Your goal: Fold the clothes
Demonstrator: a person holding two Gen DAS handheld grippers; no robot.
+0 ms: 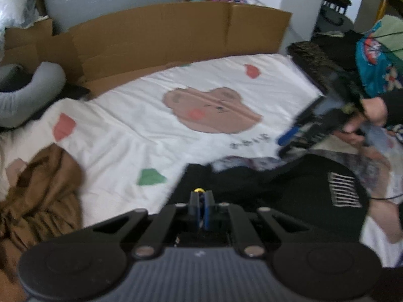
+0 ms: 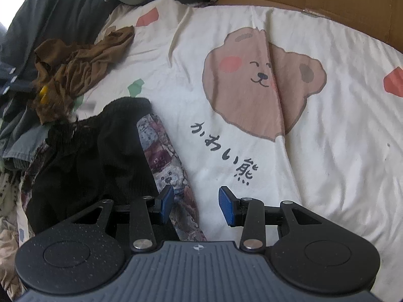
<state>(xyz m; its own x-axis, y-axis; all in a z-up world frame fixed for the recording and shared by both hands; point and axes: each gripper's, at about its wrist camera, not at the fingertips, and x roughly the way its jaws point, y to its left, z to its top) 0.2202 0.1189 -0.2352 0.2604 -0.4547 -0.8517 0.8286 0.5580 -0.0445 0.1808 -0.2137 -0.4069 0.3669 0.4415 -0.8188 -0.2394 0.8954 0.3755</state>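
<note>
progress: early, nothing folded | black garment (image 2: pixel 100 156) rumpled at 9 o'clock on bed (image 2: pixel 327 151) | brown garment (image 2: pixel 75 68) heaped at 10 | left gripper (image 1: pixel 201 198) jaws clenched, apparently empty | right gripper (image 2: pixel 196 206) jaws parted, empty

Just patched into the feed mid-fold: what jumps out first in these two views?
The big brown bear print in the middle of the white bedspread dominates both views. A black garment lies heaped at its near-left edge, just left of the open right hand-held gripper, with a crumpled brown garment farther left.

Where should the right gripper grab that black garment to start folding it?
Probably the black garment's rounded upper edge, coming from the bear side. That edge lies free on the sheet, while its other side is heaped among clothes. The open right gripper sits beside it.
</note>
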